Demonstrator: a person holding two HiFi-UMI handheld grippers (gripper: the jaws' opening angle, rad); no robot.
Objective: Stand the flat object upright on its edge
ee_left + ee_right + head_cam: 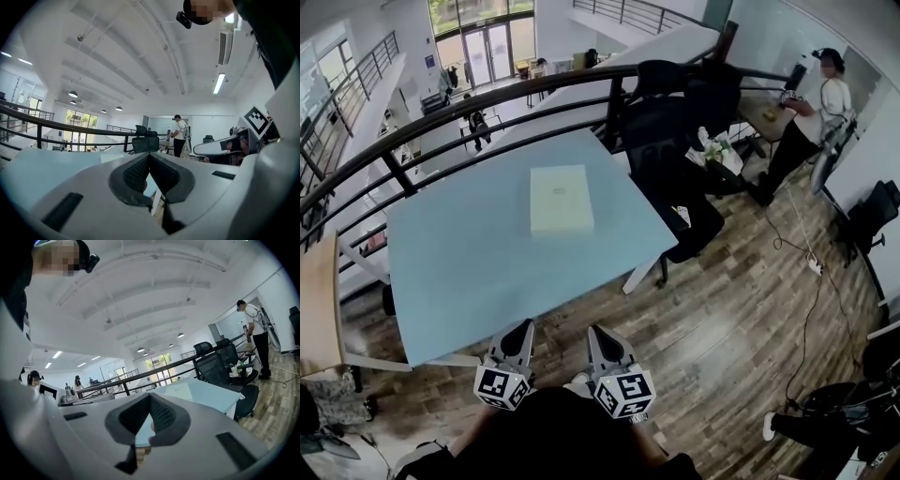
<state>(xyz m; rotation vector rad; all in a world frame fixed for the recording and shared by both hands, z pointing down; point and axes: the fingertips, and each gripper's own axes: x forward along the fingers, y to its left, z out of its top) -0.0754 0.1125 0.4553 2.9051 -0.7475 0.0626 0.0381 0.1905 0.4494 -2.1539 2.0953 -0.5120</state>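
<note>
Left gripper (521,330): jaws closed, pads meeting, nothing clamped between them, as confirmed in the left gripper view (149,157). Right gripper (599,334): jaws likewise closed on nothing, pads in contact, as confirmed in the right gripper view (150,397). The two grippers are held side by side, near each other. The right one is just to the right of the left one, and its marker cube also shows at the right of the left gripper view. Both tips point forward at the near edge of the light blue table (459,281). The flat object (562,199), a pale cream box, lies flat on its broad face on the tabletop. It is ahead of both grippers, well apart from their tips and touched by neither. Beyond the far side of the table from the grippers stand black office chairs (675,108) and a dark railing (487,114). Farther ahead and to the right of the right gripper, a person (811,117) stands on the wooden floor (741,309).
</note>
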